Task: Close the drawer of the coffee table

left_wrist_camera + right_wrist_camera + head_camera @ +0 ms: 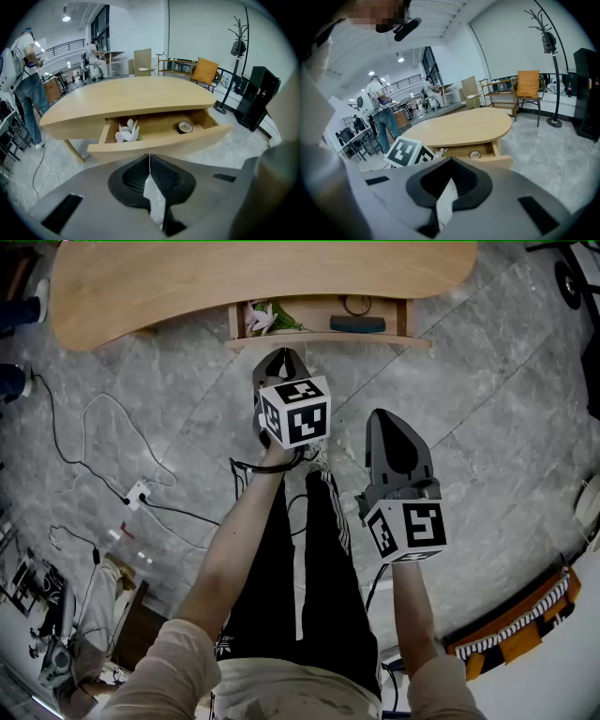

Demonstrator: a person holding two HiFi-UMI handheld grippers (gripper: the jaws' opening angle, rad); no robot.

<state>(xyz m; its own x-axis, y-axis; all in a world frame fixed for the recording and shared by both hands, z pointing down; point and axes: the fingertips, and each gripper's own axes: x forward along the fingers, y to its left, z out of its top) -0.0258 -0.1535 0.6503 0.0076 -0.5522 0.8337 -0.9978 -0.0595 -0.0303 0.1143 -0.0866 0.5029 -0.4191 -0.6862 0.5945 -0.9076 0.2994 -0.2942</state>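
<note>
Drawer (pixel 323 341) of the table (pixel 187 277) is pulled out twd the person, front panel well fwd of the tabletop edge, inside open to view. In it: white flower (pixel 262 317) at the L end, a round roll (pixel 356 305) and a dark flat item (pixel 357 324) at the R end. L gripper (pixel 281 354) is held out ahead of the person's legs, pointing steeply down, tips just short of the drawer front nr its L-centre; whether it touches, can't tell. In the L gripper view the jaws are together w/ nothing btwn them (pixel 150 157); the drawer front (pixel 159 145) fills the space just beyond the tips, w/ flower (pixel 128 132) and roll (pixel 184 127) behind it. R gripper (pixel 386 418) sits further back and to the R, well apart from the drawer, over bare floor. Its own view shows jaws closed too, empty (pixel 451 161), looking across at the table (pixel 464 126) and open drawer (pixel 501 161), w/ the L gripper's marker cube (pixel 410 152) in the foreground. Floor is grey stone tile; cables and a white power strip (pixel 138 493) lie to the L. Background: orange chair (pixel 206 70), coat stand (pixel 239 47), a person standing at far L (pixel 23 84).
</note>
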